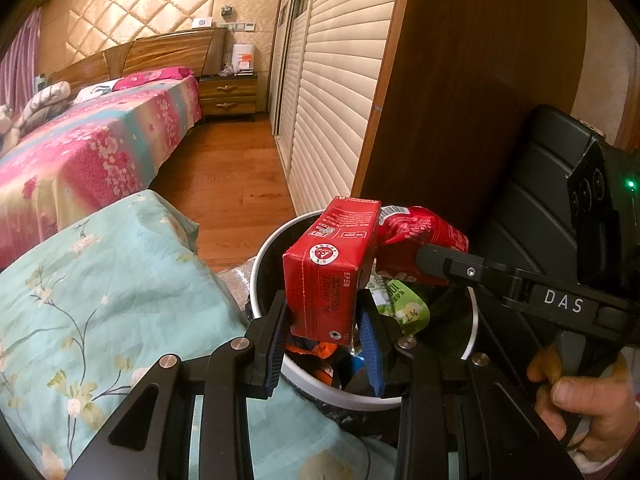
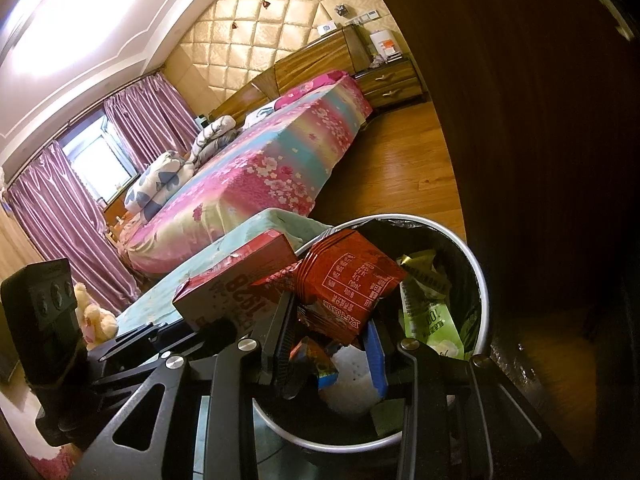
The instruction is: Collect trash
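Observation:
My left gripper (image 1: 323,305) is shut on a red drink carton (image 1: 328,268), held upright over a round bin (image 1: 276,240) with a white rim and black liner. From the right, my right gripper (image 1: 425,263) reaches over the same bin, shut on a crumpled red packet (image 1: 420,228). In the right wrist view the right gripper (image 2: 330,320) clamps the red packet (image 2: 352,284) above the bin (image 2: 478,276), and the left gripper (image 2: 218,326) holds the carton (image 2: 236,280) at the bin's left edge. A green pouch (image 2: 436,320) and other wrappers lie inside.
A teal flowered cloth (image 1: 100,300) borders the bin on the left. A dark wooden panel (image 1: 460,100) stands just behind it. Further off are a pink flowered bed (image 1: 100,148), wooden floor (image 1: 232,168), slatted doors (image 1: 332,92) and a nightstand (image 1: 228,96). A hand (image 1: 580,400) grips the right handle.

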The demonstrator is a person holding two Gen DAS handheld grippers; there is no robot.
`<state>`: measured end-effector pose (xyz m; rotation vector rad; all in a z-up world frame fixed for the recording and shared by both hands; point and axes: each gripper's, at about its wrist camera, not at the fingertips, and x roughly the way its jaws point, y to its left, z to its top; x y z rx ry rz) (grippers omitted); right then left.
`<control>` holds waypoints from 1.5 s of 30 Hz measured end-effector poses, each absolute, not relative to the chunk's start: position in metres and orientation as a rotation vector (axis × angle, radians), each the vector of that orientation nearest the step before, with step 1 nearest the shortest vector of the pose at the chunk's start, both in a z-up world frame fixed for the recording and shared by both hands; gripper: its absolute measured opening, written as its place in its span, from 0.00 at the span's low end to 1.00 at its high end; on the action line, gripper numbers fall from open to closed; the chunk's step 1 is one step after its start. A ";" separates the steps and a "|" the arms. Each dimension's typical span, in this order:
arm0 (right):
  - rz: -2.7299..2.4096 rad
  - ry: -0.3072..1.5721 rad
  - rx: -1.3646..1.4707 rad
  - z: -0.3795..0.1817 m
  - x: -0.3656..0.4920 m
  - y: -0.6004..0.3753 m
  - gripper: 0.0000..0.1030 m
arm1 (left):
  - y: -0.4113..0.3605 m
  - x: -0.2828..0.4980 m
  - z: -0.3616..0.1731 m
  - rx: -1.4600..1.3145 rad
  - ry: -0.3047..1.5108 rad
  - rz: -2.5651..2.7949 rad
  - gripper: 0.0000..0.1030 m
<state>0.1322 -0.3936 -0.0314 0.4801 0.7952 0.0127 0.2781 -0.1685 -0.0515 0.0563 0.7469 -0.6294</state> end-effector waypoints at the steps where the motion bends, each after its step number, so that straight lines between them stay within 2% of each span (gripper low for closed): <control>1: 0.011 0.796 0.478 -0.031 0.131 -0.391 0.32 | -0.169 0.278 -0.051 0.056 0.748 -0.629 0.31; 23: -0.011 0.832 0.454 -0.033 0.142 -0.390 0.35 | -0.175 0.284 -0.049 0.069 0.778 -0.634 0.31; 25: -0.010 0.837 0.461 -0.034 0.142 -0.391 0.37 | -0.175 0.285 -0.048 0.067 0.779 -0.629 0.32; 27: -0.010 0.848 0.471 -0.035 0.144 -0.392 0.49 | -0.174 0.286 -0.048 0.066 0.781 -0.626 0.34; 38: -0.027 0.828 0.486 -0.027 0.130 -0.386 0.54 | -0.145 0.260 -0.038 0.023 0.741 -0.583 0.42; 43: -0.021 0.784 0.471 -0.013 0.113 -0.367 0.69 | -0.115 0.230 -0.035 -0.036 0.730 -0.550 0.49; 45: -0.024 0.766 0.458 -0.008 0.103 -0.356 0.78 | -0.102 0.218 -0.034 -0.059 0.728 -0.532 0.56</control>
